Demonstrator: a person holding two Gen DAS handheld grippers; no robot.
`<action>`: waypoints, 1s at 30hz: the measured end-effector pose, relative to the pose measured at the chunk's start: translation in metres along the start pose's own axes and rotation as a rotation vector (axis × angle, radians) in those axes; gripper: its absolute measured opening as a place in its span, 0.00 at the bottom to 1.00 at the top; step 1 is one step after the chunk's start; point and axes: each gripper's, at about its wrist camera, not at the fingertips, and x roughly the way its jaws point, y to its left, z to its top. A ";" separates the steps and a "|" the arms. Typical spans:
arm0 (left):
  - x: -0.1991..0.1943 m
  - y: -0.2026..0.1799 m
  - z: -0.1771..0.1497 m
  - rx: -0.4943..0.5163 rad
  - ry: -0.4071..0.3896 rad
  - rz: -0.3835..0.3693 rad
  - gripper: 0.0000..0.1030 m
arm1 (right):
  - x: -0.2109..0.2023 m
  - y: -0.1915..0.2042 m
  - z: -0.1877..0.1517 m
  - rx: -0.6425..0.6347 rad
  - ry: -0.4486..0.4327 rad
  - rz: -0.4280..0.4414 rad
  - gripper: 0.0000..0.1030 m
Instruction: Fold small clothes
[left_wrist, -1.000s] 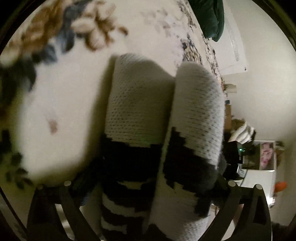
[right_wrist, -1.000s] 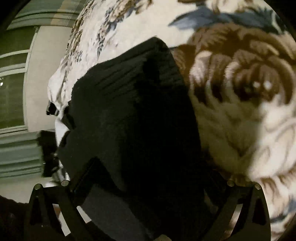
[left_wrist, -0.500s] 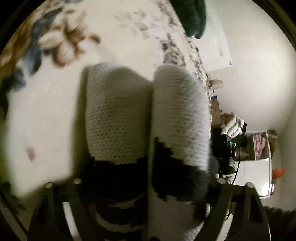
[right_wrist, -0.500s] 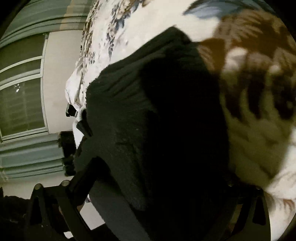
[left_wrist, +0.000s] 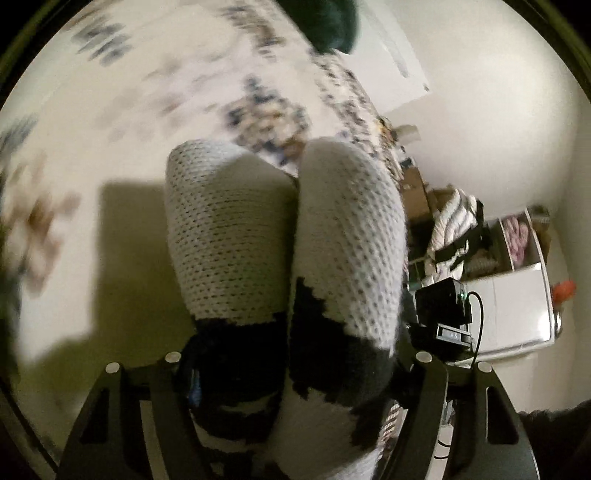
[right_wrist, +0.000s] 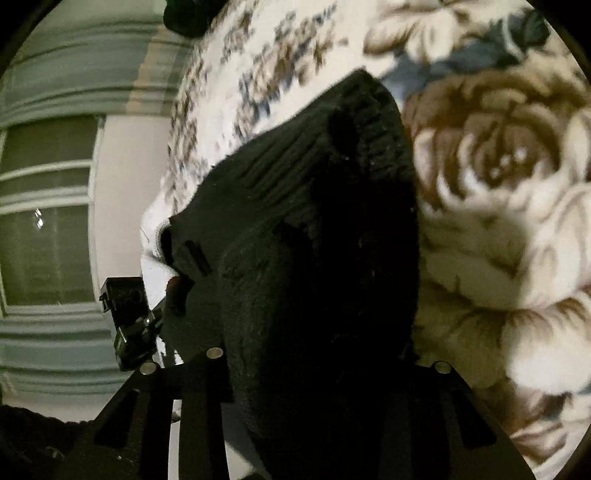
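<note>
Floral bedspread (right_wrist: 498, 206) fills my view under both claws. My left gripper (left_wrist: 295, 369) is closing, its jaws about two-thirds apart around the white-and-black knitted socks (left_wrist: 288, 236), which stick out ahead, raised off the bed. My right gripper (right_wrist: 328, 363) is closing too, narrower, with the black ribbed end (right_wrist: 314, 221) bunched between its jaws.

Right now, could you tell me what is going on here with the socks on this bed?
A person is working on a pair of socks with a claw in each hand, above a floral bedspread. The left claw has the grey-white toe ends of the socks between its fingers, and its jaws are closing. The right claw has the black cuff end between its fingers, and its jaws are closing too. The pair hangs between both claws, not yet folded.
</note>
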 end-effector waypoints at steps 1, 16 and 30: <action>0.004 -0.008 0.011 0.022 0.006 -0.002 0.68 | -0.009 0.001 0.005 0.006 -0.022 0.007 0.38; 0.168 -0.081 0.226 0.226 0.128 0.012 0.68 | -0.121 -0.042 0.207 0.118 -0.296 -0.098 0.38; 0.151 -0.099 0.211 0.274 0.088 0.364 0.70 | -0.108 -0.002 0.221 0.111 -0.338 -0.605 0.87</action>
